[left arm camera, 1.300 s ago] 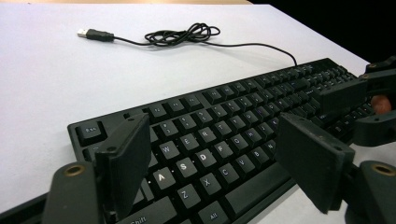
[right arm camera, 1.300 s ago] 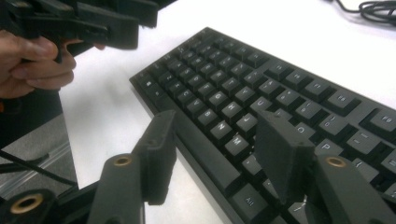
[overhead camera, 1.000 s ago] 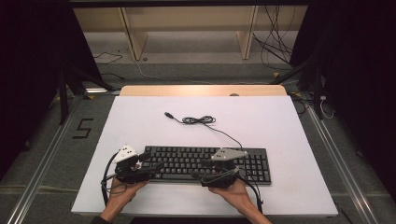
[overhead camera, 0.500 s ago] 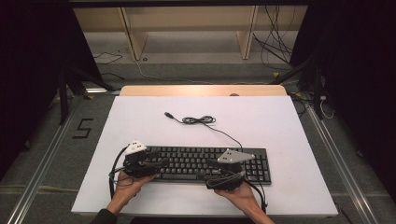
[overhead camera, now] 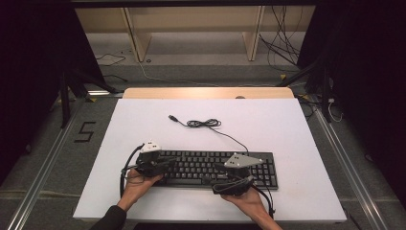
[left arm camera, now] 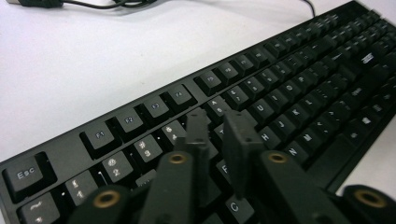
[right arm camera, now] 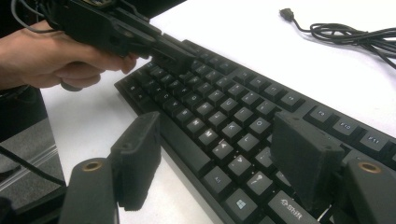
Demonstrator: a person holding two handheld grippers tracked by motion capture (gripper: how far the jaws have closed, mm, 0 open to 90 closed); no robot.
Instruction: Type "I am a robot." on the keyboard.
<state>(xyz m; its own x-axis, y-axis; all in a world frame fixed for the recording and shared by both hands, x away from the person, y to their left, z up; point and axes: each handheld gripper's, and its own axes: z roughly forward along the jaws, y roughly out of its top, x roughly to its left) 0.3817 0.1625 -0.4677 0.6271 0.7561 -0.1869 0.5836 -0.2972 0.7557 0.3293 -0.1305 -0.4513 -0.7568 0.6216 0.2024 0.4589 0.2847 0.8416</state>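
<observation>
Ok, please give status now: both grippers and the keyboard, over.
Left gripper fingers just closed, nothing between them, over the keys. Right gripper open, over the front edge. Keyboard flat on the table. Cable behind, not in the way.

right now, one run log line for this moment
left gripper: jaws just closed, nothing between, over keyboard left keys | right gripper: open, straddling near edge | cable: loose behind

The keyboard [overhead camera: 210,167] lies on the table [overhead camera: 287,124] near its front edge. Its cable [overhead camera: 203,123] lies behind it, coiled, well apart from both grippers.
</observation>
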